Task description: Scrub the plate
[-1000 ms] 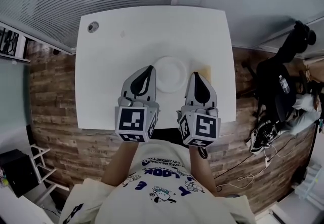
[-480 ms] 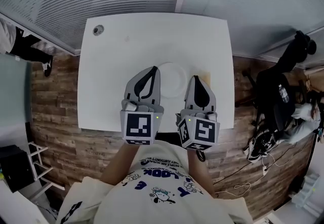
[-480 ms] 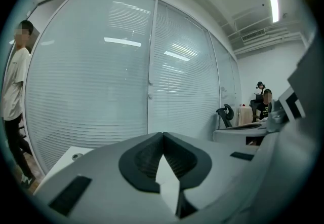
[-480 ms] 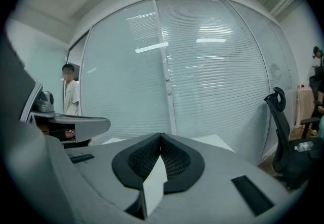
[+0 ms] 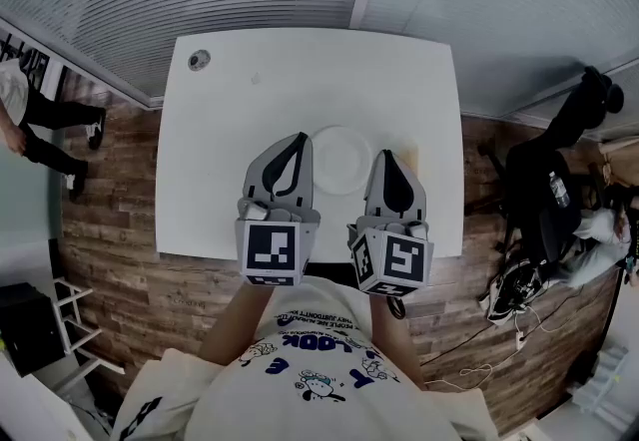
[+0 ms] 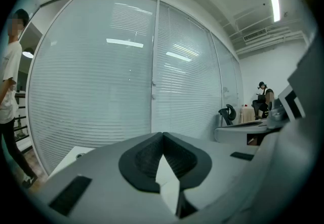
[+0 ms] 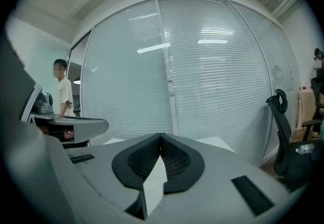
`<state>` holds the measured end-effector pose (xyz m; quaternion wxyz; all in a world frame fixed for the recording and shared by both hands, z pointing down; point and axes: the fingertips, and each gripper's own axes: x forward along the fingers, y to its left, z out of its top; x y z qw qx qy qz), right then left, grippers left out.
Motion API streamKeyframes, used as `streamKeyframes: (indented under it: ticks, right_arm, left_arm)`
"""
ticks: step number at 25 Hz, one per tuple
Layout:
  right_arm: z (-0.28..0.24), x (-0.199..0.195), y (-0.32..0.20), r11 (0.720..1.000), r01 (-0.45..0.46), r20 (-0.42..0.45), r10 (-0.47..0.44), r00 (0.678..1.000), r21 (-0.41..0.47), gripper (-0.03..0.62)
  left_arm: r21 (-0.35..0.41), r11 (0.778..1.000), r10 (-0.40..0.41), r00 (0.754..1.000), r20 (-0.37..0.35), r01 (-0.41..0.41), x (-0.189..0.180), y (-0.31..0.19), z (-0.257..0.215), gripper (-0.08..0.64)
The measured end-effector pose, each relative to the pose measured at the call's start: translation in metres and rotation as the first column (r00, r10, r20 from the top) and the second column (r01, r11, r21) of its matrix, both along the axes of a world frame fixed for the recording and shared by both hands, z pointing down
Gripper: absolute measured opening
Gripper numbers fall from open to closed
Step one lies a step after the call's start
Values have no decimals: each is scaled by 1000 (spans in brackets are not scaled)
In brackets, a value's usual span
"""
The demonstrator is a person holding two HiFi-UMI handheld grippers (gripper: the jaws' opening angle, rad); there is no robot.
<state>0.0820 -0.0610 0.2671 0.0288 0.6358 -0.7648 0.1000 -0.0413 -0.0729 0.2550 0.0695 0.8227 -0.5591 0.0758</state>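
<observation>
Head view: I saw the plate point(image 5: 341, 160) flat on the white table point(image 5: 220, 130), near the table's front edge and between my two tools. The left gripper point(image 5: 297, 141) lay with its tip just beside the left rim of the plate. The right gripper point(image 5: 387, 157) was a little apart from the right rim. Both pointed away from me, almost parallel, and both were closed to a narrow point with nothing in them. A small tan pad point(image 5: 406, 149), perhaps a sponge, lay beside the plate on the right, partly behind the right gripper. I think the plate sat in the middle so that each hand could reach it, with the pad on the side of the scrubbing hand. The plate was round, so it had no long axis; its hollow side faced up. Which way the pad ran I could not tell.

Left gripper view: the left gripper point(image 6: 162, 135) had its dark pads pressed together at the tip, empty. It looked over the table toward window blinds point(image 6: 101, 76), and the plate was not in sight.

Right gripper view: the right gripper point(image 7: 161, 136) was closed in the same way, with nothing between the pads, and again no plate was in sight.

With both tools empty and the pad lying free, this could be before a scrubbing or after one.
</observation>
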Motion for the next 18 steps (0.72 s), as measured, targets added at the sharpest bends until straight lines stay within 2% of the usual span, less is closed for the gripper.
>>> streamKeyframes:
  ticks: [18]
  right_arm:
    - [-2, -5, -1, 1000, -2, -7, 2, 1000, 0, -5]
  left_arm:
    - [1, 1000, 9, 1000, -8, -9, -3, -1, -3, 25]
